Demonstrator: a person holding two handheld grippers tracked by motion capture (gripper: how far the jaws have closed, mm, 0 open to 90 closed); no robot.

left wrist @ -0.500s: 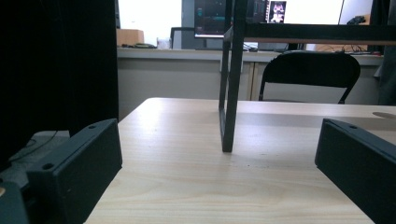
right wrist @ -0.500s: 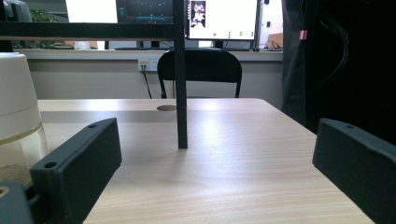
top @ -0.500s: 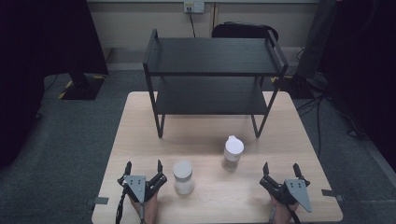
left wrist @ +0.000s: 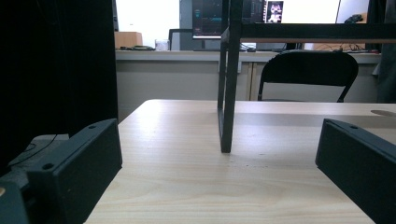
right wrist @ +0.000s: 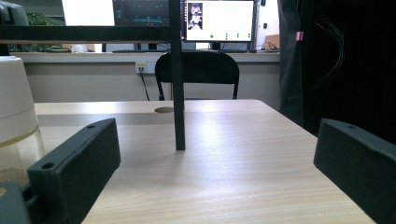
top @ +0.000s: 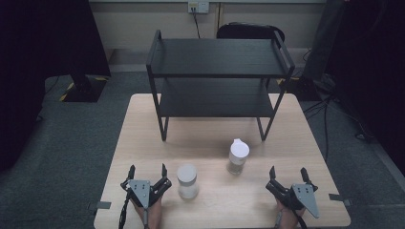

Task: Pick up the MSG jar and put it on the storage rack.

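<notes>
Both sets of jaws spread wide, nothing held. Jar (top: 187,181) standing just beside left gripper (top: 147,174), shaker bottle (top: 238,156) up-left of right gripper (top: 288,175). Best to square up low, then squeeze mid-body.

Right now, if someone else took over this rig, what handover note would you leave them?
Left tool: open, holding nothing, low at the near left edge of the table.
Right tool: open, holding nothing, at the near right edge.
Short white-lidded jar: upright on the table, just right of the left tool, not touched.
Taller jar with the flip-top lid: upright, farther in, between the tools and the black two-tier shelf.
Done: nothing visible; neither jar is gripped and both shelf tiers look bare.
Left: probably grasp each jar and set it on the shelf.
</notes>
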